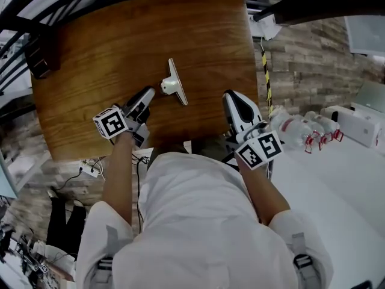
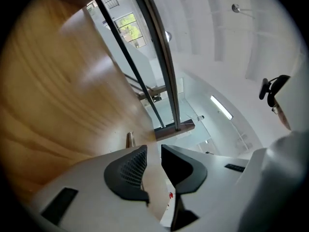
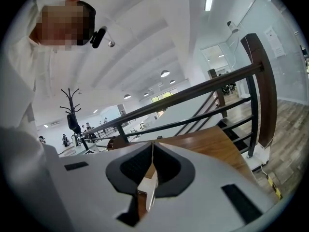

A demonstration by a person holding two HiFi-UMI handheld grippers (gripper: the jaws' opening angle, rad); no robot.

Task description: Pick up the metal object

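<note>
Depicting the approach step of the pick-up, with nothing lifted yet.

**Left.** The left gripper (image 1: pixel 147 94) is held low over the wooden table (image 1: pixel 90 47), its marker cube nearest the person. In the left gripper view its jaws stand apart, released, with only bare wood and background in the gap. The pads press on nothing.

**Centre.** The metal object (image 1: pixel 174 83) is a slim bar with a rounded stub on one side. It lies on the table just ahead of the left gripper's tips and slightly to their right, close but apparently not touching. From the left gripper view only a sliver of it (image 2: pixel 129 139) shows beyond the tip of one jaw. It is beside the gap, not inside it.

**Right.** The right gripper (image 1: pixel 231 96) hangs near the table's edge, with the object ahead of it and off to its left, clearly apart. In the right gripper view its jaws are clenched tip to tip and hold nothing.

**Reading.** The left gripper appears to be the working tool, and the right one looks idle. The next move probably calls for a short advance with a slight shift toward the object, so that the open jaws straddle the stub or the bar before closing. The bar may skid on the smooth wood if a jaw nudges it first.
</note>
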